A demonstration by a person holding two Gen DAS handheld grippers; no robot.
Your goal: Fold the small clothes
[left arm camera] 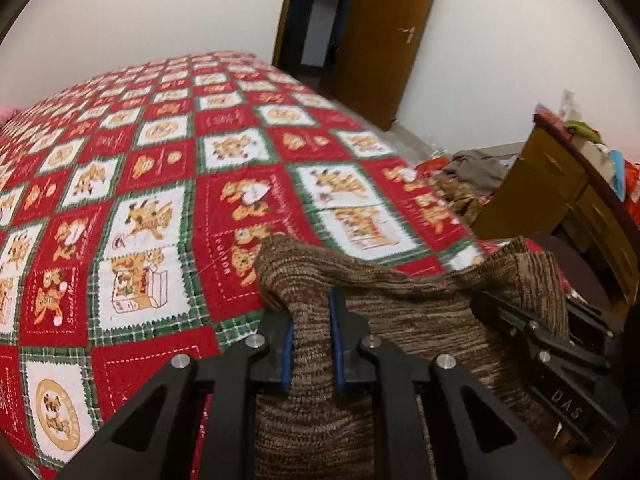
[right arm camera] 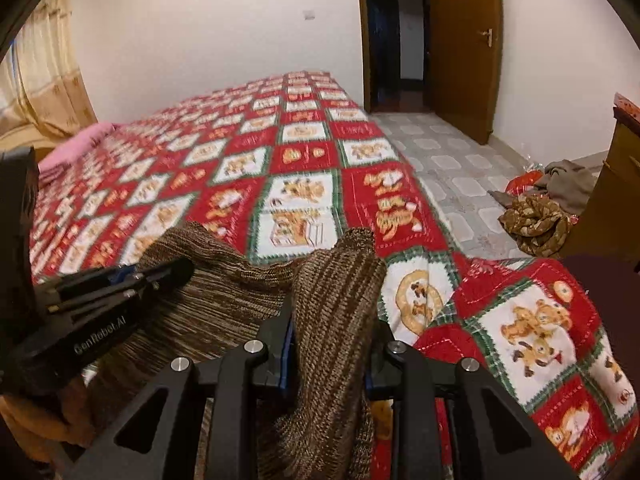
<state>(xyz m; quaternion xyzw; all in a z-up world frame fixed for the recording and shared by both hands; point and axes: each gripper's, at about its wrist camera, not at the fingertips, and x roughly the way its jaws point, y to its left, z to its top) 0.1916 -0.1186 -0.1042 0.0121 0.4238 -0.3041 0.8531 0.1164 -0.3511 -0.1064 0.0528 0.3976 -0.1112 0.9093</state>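
Observation:
A brown striped knit garment (left arm camera: 400, 312) hangs between both grippers over the near end of the bed. My left gripper (left arm camera: 312, 336) is shut on one bunched edge of it, the blue pads pressing the knit from both sides. The right gripper (left arm camera: 520, 320) shows at the right of the left wrist view, clamped on the garment's other end. In the right wrist view the right gripper (right arm camera: 332, 344) is shut on a thick fold of the knit garment (right arm camera: 340, 292), and the left gripper (right arm camera: 160, 276) grips it at the left.
The bed carries a red, white and green bear-print blanket (left arm camera: 168, 184). A pink cloth (right arm camera: 76, 148) lies at its far left. Loose clothes (right arm camera: 540, 216) sit on the tiled floor by a wooden cabinet (left arm camera: 568, 196). A wooden door (right arm camera: 464, 48) stands open.

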